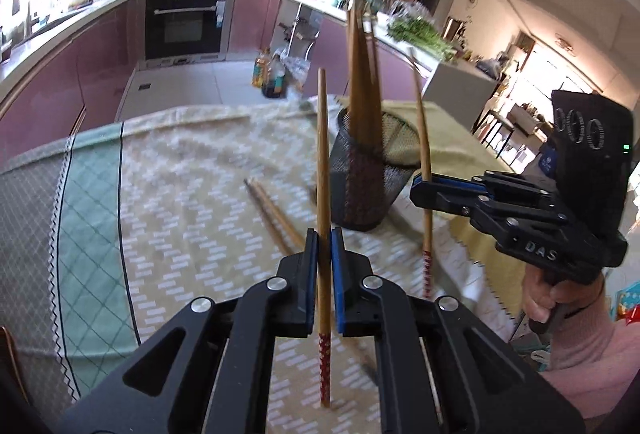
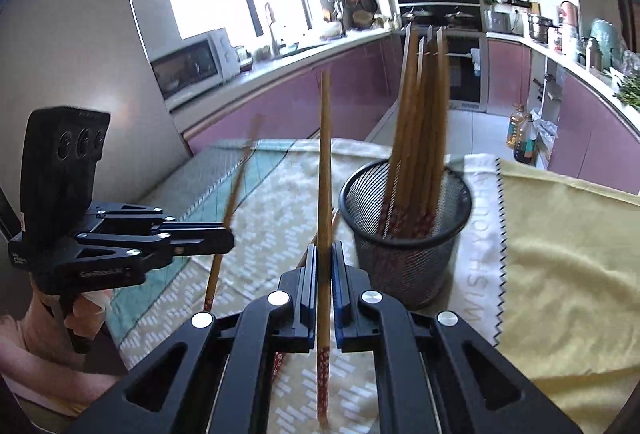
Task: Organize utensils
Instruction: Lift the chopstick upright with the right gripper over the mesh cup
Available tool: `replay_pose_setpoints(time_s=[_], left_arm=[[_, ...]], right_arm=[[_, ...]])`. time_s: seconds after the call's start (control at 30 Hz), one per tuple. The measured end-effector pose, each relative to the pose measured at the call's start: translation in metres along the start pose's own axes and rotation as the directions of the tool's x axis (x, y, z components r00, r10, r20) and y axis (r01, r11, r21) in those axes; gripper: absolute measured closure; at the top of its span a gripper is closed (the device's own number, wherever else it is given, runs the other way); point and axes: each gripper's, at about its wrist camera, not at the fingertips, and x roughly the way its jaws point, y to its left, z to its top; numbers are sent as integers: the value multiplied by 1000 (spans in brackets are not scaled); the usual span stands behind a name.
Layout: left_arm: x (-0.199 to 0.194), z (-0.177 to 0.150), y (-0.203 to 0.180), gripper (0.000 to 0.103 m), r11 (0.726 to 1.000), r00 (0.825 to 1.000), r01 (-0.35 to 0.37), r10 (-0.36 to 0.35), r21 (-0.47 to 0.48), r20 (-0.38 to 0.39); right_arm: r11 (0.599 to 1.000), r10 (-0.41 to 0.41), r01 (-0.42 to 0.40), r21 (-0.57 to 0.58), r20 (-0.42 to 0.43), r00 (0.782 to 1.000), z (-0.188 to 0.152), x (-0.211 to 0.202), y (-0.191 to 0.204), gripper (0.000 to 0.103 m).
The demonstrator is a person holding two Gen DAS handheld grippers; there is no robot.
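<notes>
left gripper (image 1: 324,246): clamped on upright chopstick (image 1: 323,153), left of mesh holder (image 1: 360,189)
right gripper (image 2: 324,262): pinching second chopstick (image 2: 325,173), near holder
loose pair (image 1: 272,209): flat on cloth (image 1: 180,173), left of holder

My mesh holder (image 2: 404,234) stands crowded with upright chopsticks (image 2: 420,121), leaving a gap only at its right. Two loose chopsticks (image 1: 272,213) lie on the desk (image 1: 180,193) just left of it; further left the cloth is bare.
</notes>
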Motion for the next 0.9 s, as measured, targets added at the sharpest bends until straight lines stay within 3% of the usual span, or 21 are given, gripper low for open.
replay_pose_setpoints(time_s=[0.53,0.9], left_arm=[[-39,27,-14,96,998,993,58,-60,23,104],[-59,70,-27,96,996,974,81,-89,44,210]], right_arm=[[999,-31,27,28,143,989,24,-39,-20,97],[999,-44,46,-4,224,974,53,-56,-20,97]])
